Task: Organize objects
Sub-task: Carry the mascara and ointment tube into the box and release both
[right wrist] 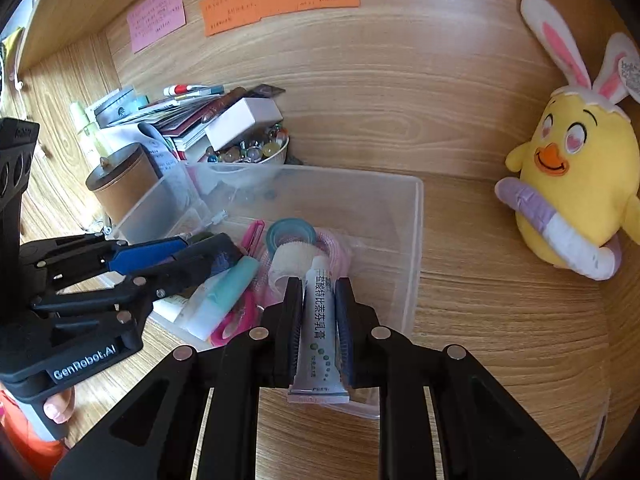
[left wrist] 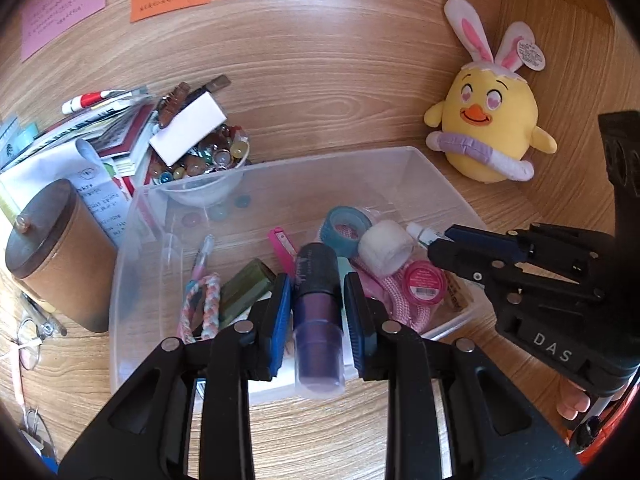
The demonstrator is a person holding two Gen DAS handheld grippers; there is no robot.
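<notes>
Purple tube (left wrist: 318,312) between left tongs (left wrist: 318,284).

The wooden surface (left wrist: 328,432) carries a clear bin (left wrist: 440,184) in the middle. A plush chick (left wrist: 490,120) sits to the bin's right, near the back wall. Left of the bin stands a brown canister (left wrist: 60,256), with a pile of papers (left wrist: 80,148) and a bowl of marbles (left wrist: 204,160) behind it. Eyeglasses (left wrist: 28,344) lie at the left edge.
</notes>
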